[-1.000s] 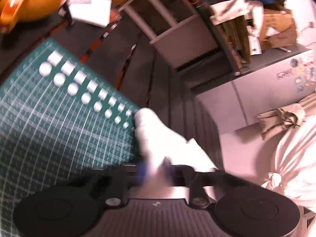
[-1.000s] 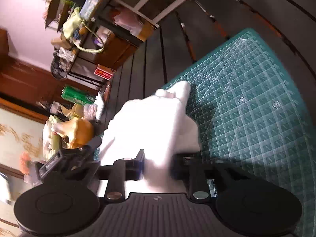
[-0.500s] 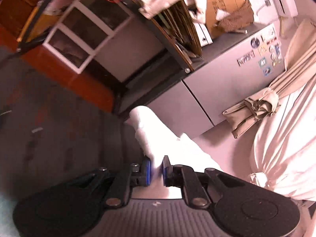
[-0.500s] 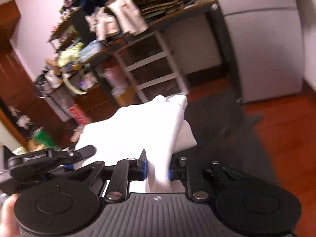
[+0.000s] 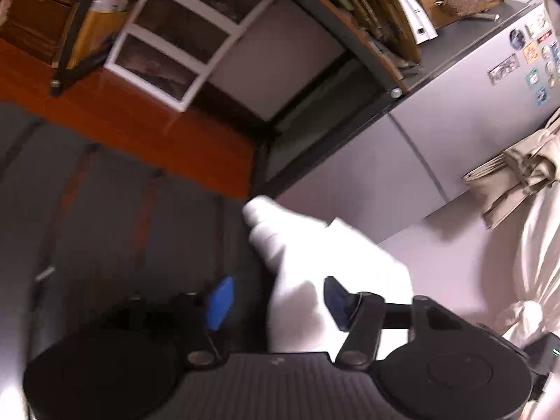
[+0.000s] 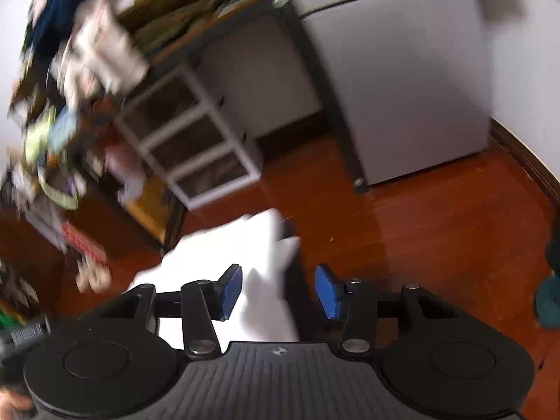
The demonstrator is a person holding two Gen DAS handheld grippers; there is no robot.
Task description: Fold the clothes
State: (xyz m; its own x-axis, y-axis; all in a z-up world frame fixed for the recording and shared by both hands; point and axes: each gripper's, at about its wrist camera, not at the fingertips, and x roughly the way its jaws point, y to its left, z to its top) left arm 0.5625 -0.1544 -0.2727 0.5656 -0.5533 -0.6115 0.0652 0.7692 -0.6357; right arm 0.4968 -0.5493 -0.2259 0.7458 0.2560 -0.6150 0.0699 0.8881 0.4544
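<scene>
A white folded garment point(image 5: 315, 266) lies between the spread blue pads of my left gripper point(image 5: 276, 301), which is open. In the right wrist view the same white garment point(image 6: 245, 255) sits between the parted fingers of my right gripper point(image 6: 278, 288), also open. Neither pair of pads presses the cloth. Both views are blurred by motion. The garment's lower part is hidden behind the gripper bodies.
A dark table surface point(image 5: 105, 210) lies under the left gripper. Beyond are a red-brown floor point(image 6: 420, 227), a white drawer unit point(image 6: 196, 147), a grey fridge point(image 6: 402, 80), a cluttered shelf point(image 6: 87, 35) and pale curtains point(image 5: 525, 245).
Both grippers, shut on the white garment half a second ago, have opened and let it go. The views swung from the green cutting mat up toward the room.
</scene>
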